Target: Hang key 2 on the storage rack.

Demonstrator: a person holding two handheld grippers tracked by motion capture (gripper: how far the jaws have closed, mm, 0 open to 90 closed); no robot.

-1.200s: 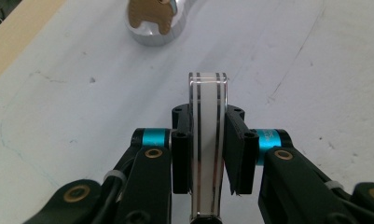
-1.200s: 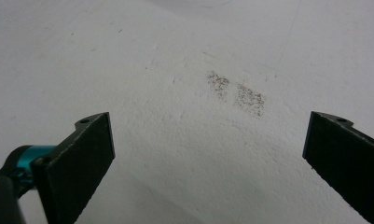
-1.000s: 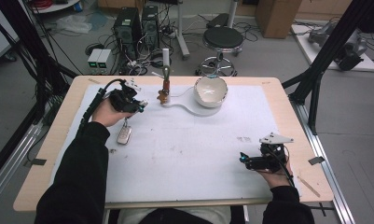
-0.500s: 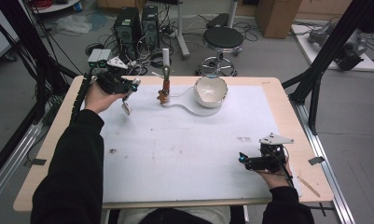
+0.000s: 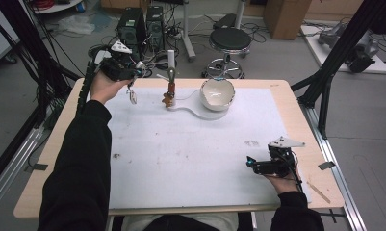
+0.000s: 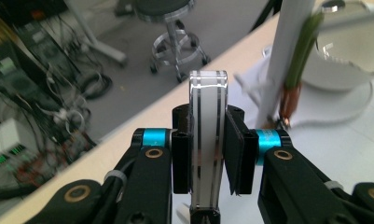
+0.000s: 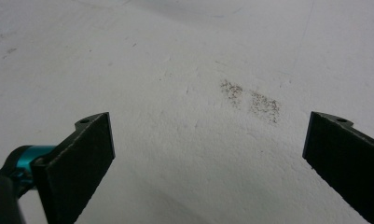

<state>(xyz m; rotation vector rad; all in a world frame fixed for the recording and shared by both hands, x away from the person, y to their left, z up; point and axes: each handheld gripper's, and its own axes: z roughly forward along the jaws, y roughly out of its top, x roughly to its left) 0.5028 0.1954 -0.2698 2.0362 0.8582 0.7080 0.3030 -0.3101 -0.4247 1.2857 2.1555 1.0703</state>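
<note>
My left gripper [image 5: 136,76] hovers above the table's far left corner, shut on a flat white utensil [image 5: 132,96] that hangs down from it. In the left gripper view the jaws [image 6: 208,133] clamp the utensil's pale striped handle [image 6: 207,154] edge-on. To its right stands a white upright post [image 5: 171,58] bearing a green and orange piece [image 5: 170,94]. A white bowl [image 5: 218,93] sits beyond that. My right gripper [image 5: 252,164] rests near the table's front right, open, its pads [image 7: 79,156] wide apart over bare tabletop.
The white table sheet [image 5: 190,154] has a wooden rim [image 5: 301,110]. A small dark smudge [image 7: 250,100] marks the sheet ahead of the right gripper. A black stool [image 5: 231,41], computer towers [image 5: 142,24] and cables stand on the floor behind the table.
The left hand lifted the utensil off the sheet and carried it up toward the table's far edge. The right hand stayed put.
</note>
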